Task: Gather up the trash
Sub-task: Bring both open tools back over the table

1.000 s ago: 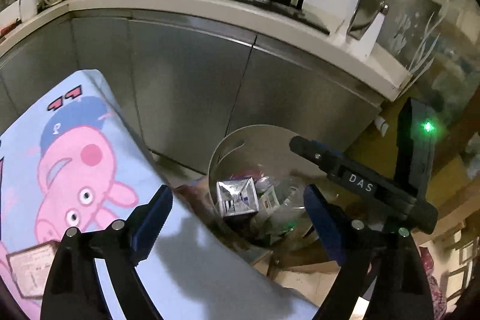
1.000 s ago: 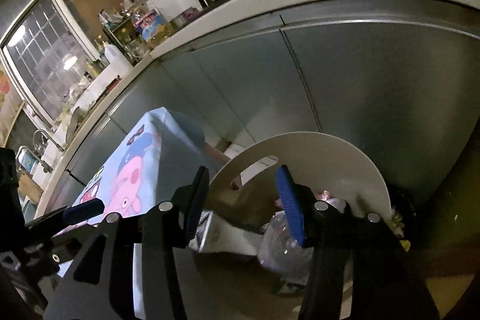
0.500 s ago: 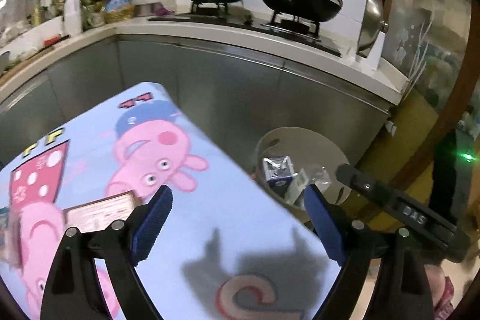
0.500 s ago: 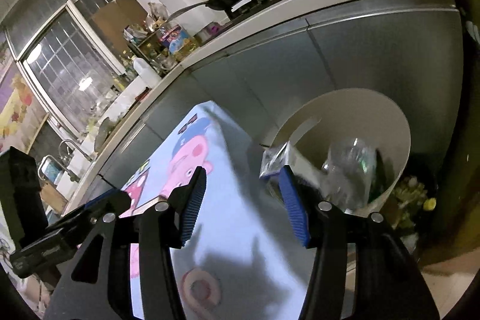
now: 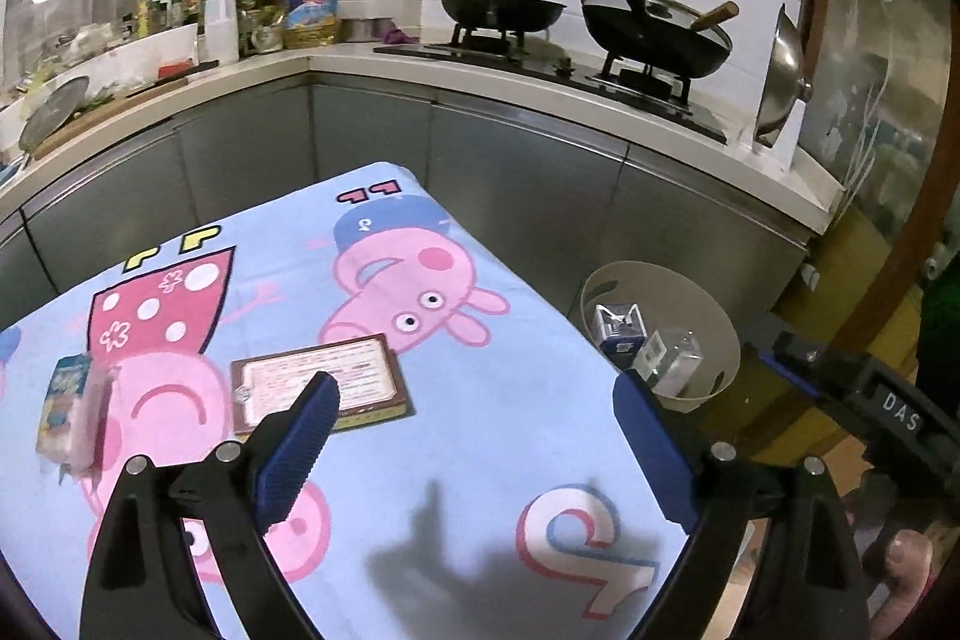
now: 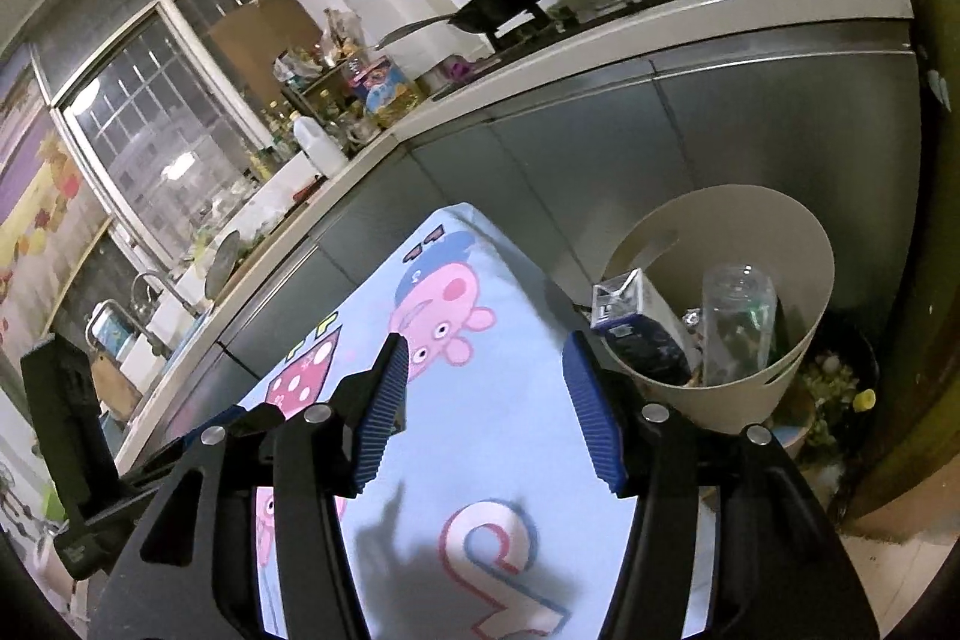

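brown card (image 5: pixel 321 391) lies flat just ahead of the left claw (image 5: pixel 474 436), long axis crosswise; both claws, right claw (image 6: pixel 486 403) included, gape empty, the right's jaws just widened.

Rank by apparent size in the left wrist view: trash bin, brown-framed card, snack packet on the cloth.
1. trash bin, largest.
2. brown-framed card.
3. snack packet, smallest.
Bin versus card is close; the card lies nearer the camera, so that order is unsure.

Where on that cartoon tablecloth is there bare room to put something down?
Bare cloth lies between the brown card and the edge beside the bin, and at the far corner near the cabinets. The cloth's left holds a snack packet. The bin is crowded.
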A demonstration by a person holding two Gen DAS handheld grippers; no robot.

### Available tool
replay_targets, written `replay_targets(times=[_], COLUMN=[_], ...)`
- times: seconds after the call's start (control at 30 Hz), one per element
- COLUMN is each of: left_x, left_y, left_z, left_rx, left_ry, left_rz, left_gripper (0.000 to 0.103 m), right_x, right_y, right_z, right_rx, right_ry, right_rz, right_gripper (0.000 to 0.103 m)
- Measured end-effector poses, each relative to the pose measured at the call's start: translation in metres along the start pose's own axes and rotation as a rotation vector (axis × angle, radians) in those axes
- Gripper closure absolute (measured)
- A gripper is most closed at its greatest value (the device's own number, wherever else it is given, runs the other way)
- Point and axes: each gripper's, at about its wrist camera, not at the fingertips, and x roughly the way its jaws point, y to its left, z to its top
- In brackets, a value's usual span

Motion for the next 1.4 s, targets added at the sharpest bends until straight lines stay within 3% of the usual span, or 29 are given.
replay_targets(times=[0.57, 1.4], left_x=[-0.017, -0.011], left_y=[0.026, 0.073], left_z=[-0.012, -0.027], left_rx=[-0.041, -0.129], left_ry=[-0.015, 0.021], left_rz=[0.045, 0.085], left_gripper=[0.008, 0.005], right_x=[-0.004, 0.027], right_y=[0.026, 0.059], right_z=[-0.007, -0.017], right_rx=[-0.039, -0.104], right_ry=[0.018, 0.098], right_rz=[0.003, 0.015], right_gripper=[0.049, 0.044])
